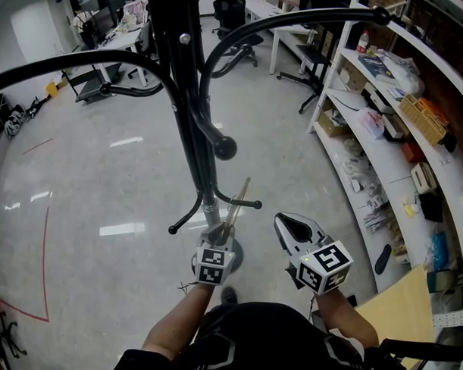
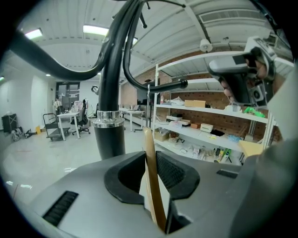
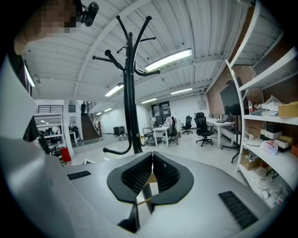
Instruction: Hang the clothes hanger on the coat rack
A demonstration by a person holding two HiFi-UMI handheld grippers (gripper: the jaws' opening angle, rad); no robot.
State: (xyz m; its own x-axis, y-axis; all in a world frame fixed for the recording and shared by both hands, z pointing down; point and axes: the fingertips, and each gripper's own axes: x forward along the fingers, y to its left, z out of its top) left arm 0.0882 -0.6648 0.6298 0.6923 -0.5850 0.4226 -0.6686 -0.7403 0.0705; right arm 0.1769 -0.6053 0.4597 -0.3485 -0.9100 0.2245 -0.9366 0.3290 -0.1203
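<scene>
The black coat rack [image 1: 190, 118] stands straight ahead, its curved arms spreading overhead, and its pole [image 2: 108, 116] rises close in front of the left gripper. My left gripper [image 1: 221, 235] is shut on a wooden clothes hanger [image 1: 237, 203], which sticks up between the jaws as a thin edge-on strip [image 2: 150, 158] just right of the pole. My right gripper [image 1: 282, 220] is beside it, to the right, with its jaws shut tip to tip and nothing held [image 3: 151, 158]. The right gripper view shows the rack [image 3: 131, 93] further off, to the left.
White shelving [image 1: 386, 110] full of boxes and small items runs along the right. Office chairs [image 1: 237, 21] and desks stand at the back. A cardboard sheet [image 1: 398, 308] lies at lower right. A red tape line [image 1: 46, 250] marks the floor at left.
</scene>
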